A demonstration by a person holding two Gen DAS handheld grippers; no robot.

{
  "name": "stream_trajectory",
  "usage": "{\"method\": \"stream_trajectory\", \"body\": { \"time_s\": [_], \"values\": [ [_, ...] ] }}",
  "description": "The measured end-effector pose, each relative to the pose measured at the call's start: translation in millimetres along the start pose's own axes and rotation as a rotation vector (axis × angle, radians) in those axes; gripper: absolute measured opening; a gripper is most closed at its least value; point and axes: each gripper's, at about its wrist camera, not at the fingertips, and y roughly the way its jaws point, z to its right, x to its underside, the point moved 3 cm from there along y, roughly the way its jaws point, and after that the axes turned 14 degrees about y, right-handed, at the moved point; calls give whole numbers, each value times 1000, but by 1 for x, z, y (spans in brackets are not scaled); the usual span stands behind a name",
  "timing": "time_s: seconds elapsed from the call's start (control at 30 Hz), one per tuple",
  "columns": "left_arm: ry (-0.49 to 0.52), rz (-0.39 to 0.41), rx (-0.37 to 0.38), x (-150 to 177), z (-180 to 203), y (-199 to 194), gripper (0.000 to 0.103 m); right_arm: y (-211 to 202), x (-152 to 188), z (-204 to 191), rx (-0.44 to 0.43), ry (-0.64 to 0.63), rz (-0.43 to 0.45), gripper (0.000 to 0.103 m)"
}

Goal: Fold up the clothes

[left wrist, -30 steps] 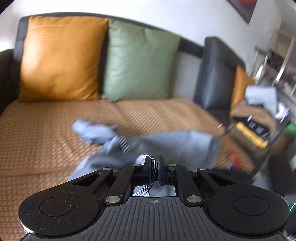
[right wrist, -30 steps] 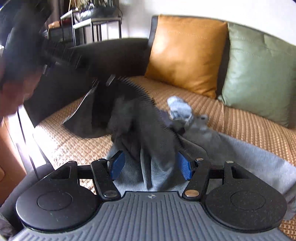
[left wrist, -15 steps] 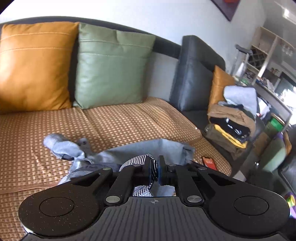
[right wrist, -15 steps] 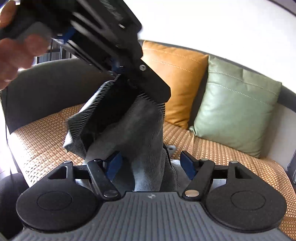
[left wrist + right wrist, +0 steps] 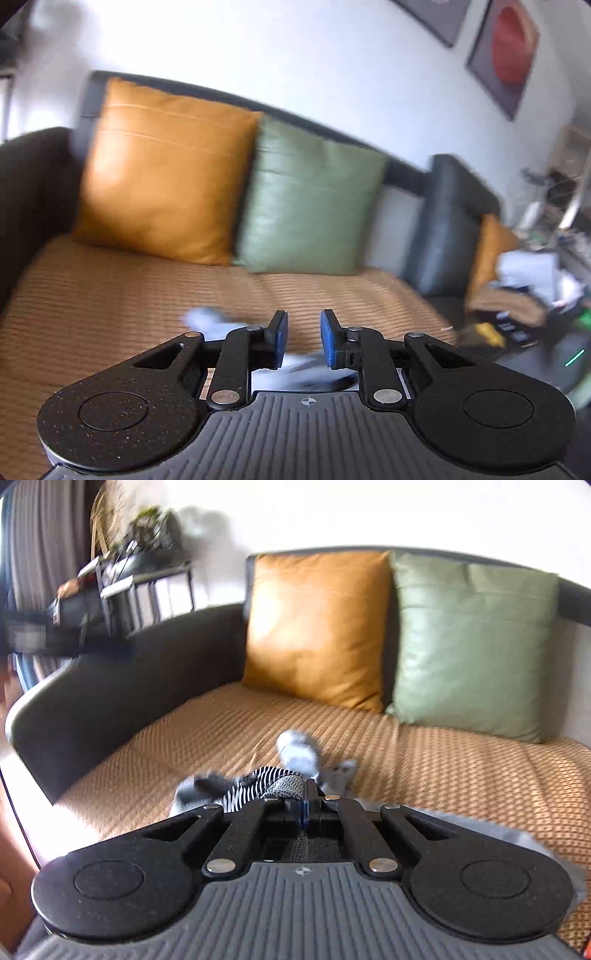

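Observation:
A grey garment with a black-and-white striped lining (image 5: 258,788) lies crumpled on the orange woven sofa seat (image 5: 443,775). My right gripper (image 5: 303,806) is shut on a fold of this garment near the striped part. A grey sleeve end (image 5: 297,751) sticks out beyond it. My left gripper (image 5: 302,338) is open and empty above the seat; blurred grey cloth (image 5: 210,319) shows just past and below its fingers. The left wrist view is motion-blurred.
An orange cushion (image 5: 162,173) and a green cushion (image 5: 306,199) lean on the sofa back. A dark armrest (image 5: 92,701) bounds the left side. A pile of folded clothes (image 5: 517,295) sits at the right end. A side shelf (image 5: 122,579) stands behind the armrest.
My left gripper has opened and let go of the garment, then lifted away. My right gripper has closed on the garment, which has dropped down to the seat.

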Motion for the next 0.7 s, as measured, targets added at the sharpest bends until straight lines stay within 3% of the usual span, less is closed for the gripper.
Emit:
{"method": "stream_trajectory", "body": {
  "time_s": [0.2, 0.33, 0.4, 0.57, 0.7],
  "values": [
    [73, -164, -84, 51, -11, 36, 45, -27, -44, 24, 20, 57, 93, 1],
    [147, -240, -44, 87, 10, 66, 49, -36, -71, 35, 56, 58, 142, 1],
    [183, -257, -13, 100, 26, 78, 58, -42, -79, 37, 69, 51, 160, 1],
    [323, -219, 13, 115, 65, 98, 66, -53, -95, 48, 87, 65, 199, 1],
    [326, -148, 21, 102, 88, 122, 69, -63, -100, 60, 107, 79, 214, 1]
  ]
}}
